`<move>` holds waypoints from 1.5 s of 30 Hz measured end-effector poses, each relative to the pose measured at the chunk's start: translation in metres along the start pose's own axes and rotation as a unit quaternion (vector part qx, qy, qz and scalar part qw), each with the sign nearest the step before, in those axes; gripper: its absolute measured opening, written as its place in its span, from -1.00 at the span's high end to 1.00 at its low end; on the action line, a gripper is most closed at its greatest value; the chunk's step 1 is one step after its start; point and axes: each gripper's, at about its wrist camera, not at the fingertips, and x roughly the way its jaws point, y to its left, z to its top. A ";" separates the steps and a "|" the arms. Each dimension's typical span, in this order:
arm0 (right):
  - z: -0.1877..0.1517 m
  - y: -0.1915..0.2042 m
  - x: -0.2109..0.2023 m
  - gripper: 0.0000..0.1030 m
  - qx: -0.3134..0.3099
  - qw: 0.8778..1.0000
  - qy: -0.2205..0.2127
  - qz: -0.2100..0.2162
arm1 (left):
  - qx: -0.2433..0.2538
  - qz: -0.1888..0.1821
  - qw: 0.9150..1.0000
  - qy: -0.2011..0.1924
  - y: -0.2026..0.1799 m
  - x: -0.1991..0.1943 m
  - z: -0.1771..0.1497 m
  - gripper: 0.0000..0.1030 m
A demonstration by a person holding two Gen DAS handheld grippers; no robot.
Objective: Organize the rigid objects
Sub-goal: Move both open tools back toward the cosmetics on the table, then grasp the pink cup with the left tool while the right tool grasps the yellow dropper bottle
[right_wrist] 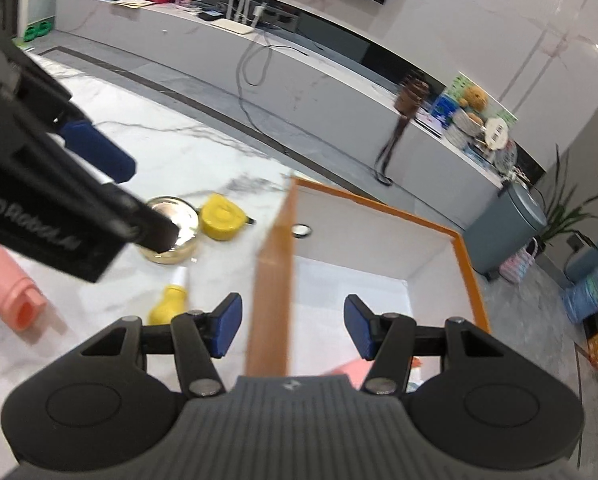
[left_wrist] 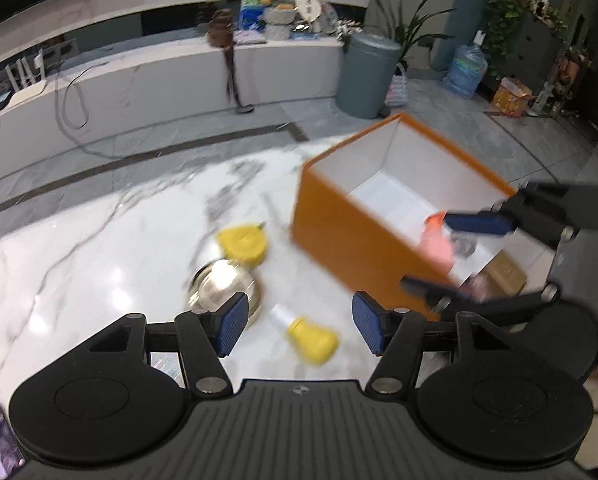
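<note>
The orange box (left_wrist: 351,236) sits at the right of the frame. The yellow bottle (left_wrist: 313,338) lies low in the middle, under the open, empty left claw (left_wrist: 299,326). Drop straight down, then squeeze its fat middle.

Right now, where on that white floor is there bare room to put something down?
Bare marble floor left of the steel bowl. Crowded between bowl, yellow tape measure, yellow bottle and orange box. The box's far half looks bare too.

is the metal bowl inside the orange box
No, the metal bowl sits on the marble floor outside the orange box, beside a yellow item.
</note>
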 end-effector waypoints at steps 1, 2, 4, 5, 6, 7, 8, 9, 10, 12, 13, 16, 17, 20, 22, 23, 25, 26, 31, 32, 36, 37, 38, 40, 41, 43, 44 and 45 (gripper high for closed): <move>0.002 0.003 0.001 -0.10 -0.002 1.000 -0.002 0.005 | -0.003 0.003 1.000 0.002 0.006 -0.001 -0.005 -0.37; 0.003 0.006 0.002 -0.10 -0.004 1.000 -0.002 0.011 | -0.007 0.007 1.000 0.005 0.012 -0.002 -0.012 -0.37; 0.006 0.012 0.006 -0.10 -0.009 1.000 -0.001 0.023 | -0.018 0.011 1.000 0.009 0.022 -0.004 -0.022 -0.37; 0.006 0.018 0.007 -0.10 -0.012 1.000 0.000 0.026 | -0.024 0.011 1.000 0.009 0.027 -0.005 -0.027 -0.37; 0.007 0.022 0.008 -0.10 -0.017 0.999 0.002 0.030 | -0.029 0.010 0.999 0.010 0.031 -0.007 -0.031 -0.37; 0.007 0.027 0.009 -0.10 -0.023 0.999 0.004 0.033 | -0.034 0.010 0.999 0.009 0.035 -0.009 -0.036 -0.37; 0.007 0.032 0.010 -0.10 -0.029 0.999 0.005 0.034 | -0.039 0.009 0.999 0.009 0.039 -0.011 -0.041 -0.37; 0.007 0.036 0.010 -0.10 -0.033 0.999 0.006 0.036 | -0.041 0.009 0.999 0.008 0.042 -0.014 -0.045 -0.37; 0.007 0.037 0.011 -0.10 -0.037 0.999 0.007 0.038 | -0.042 0.010 0.999 0.006 0.044 -0.016 -0.050 -0.37; 0.007 0.045 0.012 -0.10 -0.043 0.998 0.008 0.045 | -0.039 0.012 0.999 0.007 0.047 -0.020 -0.058 -0.38; 0.007 0.048 0.013 -0.10 -0.044 0.998 0.008 0.048 | -0.036 0.012 0.999 0.009 0.049 -0.020 -0.062 -0.39; 0.007 0.054 0.018 -0.10 -0.043 0.997 0.011 0.059 | -0.019 0.012 1.000 0.012 0.054 -0.024 -0.077 -0.46; 0.007 0.055 0.021 -0.10 -0.039 0.997 0.013 0.063 | -0.010 0.008 1.000 0.012 0.055 -0.026 -0.082 -0.46; 0.006 0.056 0.031 -0.10 -0.028 0.997 0.025 0.069 | 0.029 -0.005 0.999 0.011 0.055 -0.029 -0.094 -0.49; 0.004 0.059 0.036 -0.10 -0.034 0.996 0.034 0.072 | 0.057 -0.012 0.998 0.012 0.053 -0.030 -0.102 -0.51; 0.003 0.061 0.038 -0.10 -0.038 0.996 0.037 0.071 | 0.072 -0.017 0.997 0.012 0.052 -0.031 -0.106 -0.53; 0.002 0.063 0.040 -0.10 -0.042 0.995 0.042 0.074 | 0.096 -0.026 0.995 0.010 0.050 -0.031 -0.113 -0.64; 0.002 0.063 0.041 -0.10 -0.043 0.995 0.043 0.075 | 0.107 -0.031 0.994 0.006 0.050 -0.032 -0.117 -0.65; -0.001 0.064 0.048 -0.17 -0.046 0.994 0.052 0.079 | 0.136 -0.045 0.990 0.003 0.052 -0.021 -0.128 -0.65; -0.002 0.064 0.049 -0.17 -0.047 0.994 0.055 0.079 | 0.144 -0.050 0.988 0.002 0.052 -0.020 -0.130 -0.65; -0.002 0.065 0.055 -0.17 -0.047 0.994 0.062 0.081 | 0.175 -0.053 0.983 0.008 0.052 -0.011 -0.135 -0.65; -0.002 0.065 0.056 -0.17 -0.046 0.994 0.063 0.082 | 0.180 -0.055 0.982 0.009 0.053 -0.007 -0.136 -0.67; -0.002 0.066 0.058 -0.17 -0.046 0.993 0.064 0.082 | 0.184 -0.054 0.981 0.011 0.054 -0.004 -0.137 -0.67; -0.001 0.066 0.061 -0.17 -0.045 0.993 0.066 0.083 | 0.193 -0.051 0.980 0.017 0.054 0.003 -0.138 -0.68; -0.001 0.066 0.063 -0.17 -0.045 0.993 0.068 0.083 | 0.198 -0.047 0.979 0.018 0.054 0.005 -0.139 -0.68; -0.001 0.067 0.066 -0.17 -0.046 0.993 0.070 0.084 | 0.205 -0.038 0.978 0.027 0.054 0.013 -0.140 -0.68; 0.000 0.067 0.067 -0.17 -0.047 0.993 0.072 0.085 | 0.203 -0.039 0.978 0.032 0.055 0.015 -0.140 -0.68; 0.000 0.068 0.069 -0.17 -0.048 0.993 0.073 0.085 | 0.198 -0.044 0.979 0.036 0.056 0.017 -0.140 -0.65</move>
